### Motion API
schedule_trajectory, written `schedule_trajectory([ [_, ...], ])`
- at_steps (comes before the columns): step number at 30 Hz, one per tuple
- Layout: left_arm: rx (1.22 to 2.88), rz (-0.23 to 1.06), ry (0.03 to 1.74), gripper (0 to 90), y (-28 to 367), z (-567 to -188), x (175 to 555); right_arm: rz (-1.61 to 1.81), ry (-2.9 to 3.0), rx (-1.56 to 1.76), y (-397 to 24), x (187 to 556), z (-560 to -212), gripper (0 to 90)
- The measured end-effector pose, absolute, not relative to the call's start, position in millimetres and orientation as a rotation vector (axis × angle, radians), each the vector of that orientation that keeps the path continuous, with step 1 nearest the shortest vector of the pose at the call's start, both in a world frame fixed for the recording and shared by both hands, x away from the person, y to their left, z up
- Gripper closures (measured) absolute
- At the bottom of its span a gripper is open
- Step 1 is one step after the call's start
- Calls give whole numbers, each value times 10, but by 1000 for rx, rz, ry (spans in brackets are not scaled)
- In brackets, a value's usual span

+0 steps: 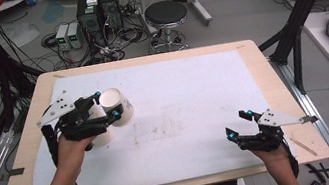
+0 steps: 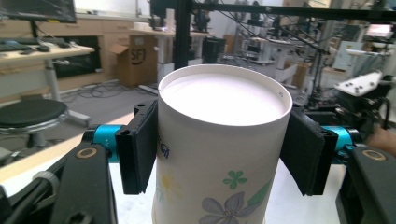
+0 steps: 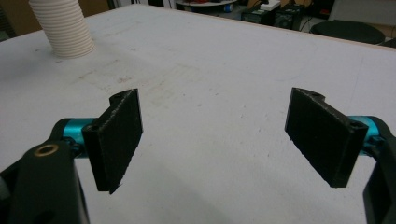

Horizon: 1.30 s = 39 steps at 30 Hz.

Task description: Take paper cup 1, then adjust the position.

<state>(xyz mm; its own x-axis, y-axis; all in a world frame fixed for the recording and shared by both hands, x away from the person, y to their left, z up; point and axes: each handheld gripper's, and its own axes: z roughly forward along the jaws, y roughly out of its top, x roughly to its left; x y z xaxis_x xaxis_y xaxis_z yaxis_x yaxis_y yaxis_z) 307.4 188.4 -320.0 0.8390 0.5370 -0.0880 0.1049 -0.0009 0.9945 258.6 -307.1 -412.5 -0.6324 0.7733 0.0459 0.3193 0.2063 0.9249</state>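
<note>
The left gripper (image 1: 106, 106) holds a paper cup (image 1: 117, 106) near the table's (image 1: 259, 64) left edge, jaws clamped on opposite sides of its wall just below the rim. The cup is smooth white paper with printed flowers and is tilted in the high view. Just beside it stands a ribbed stack of white cups (image 3: 62, 27). The right gripper (image 1: 238, 124) sits near the front right edge, jaws wide with nothing between them. A matte white sheet (image 1: 194, 97), lightly scuffed, covers the wooden top; its centre and right lie open.
</note>
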Motion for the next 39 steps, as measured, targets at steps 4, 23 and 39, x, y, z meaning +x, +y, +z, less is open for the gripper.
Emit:
schedule_trajectory([
  [4, 1561, 342, 515, 340, 1834, -3294, 3066, 1407, 2067, 1009, -3063, 2582, -4139, 194],
  [23, 1600, 288, 528, 335, 1677, -3597, 3075, 1419, 2079, 992, -3027, 2602, -4139, 194],
  [39, 1621, 240, 500, 331, 1556, -3683, 3056, 1468, 2135, 938, -2881, 2643, -4113, 194],
])
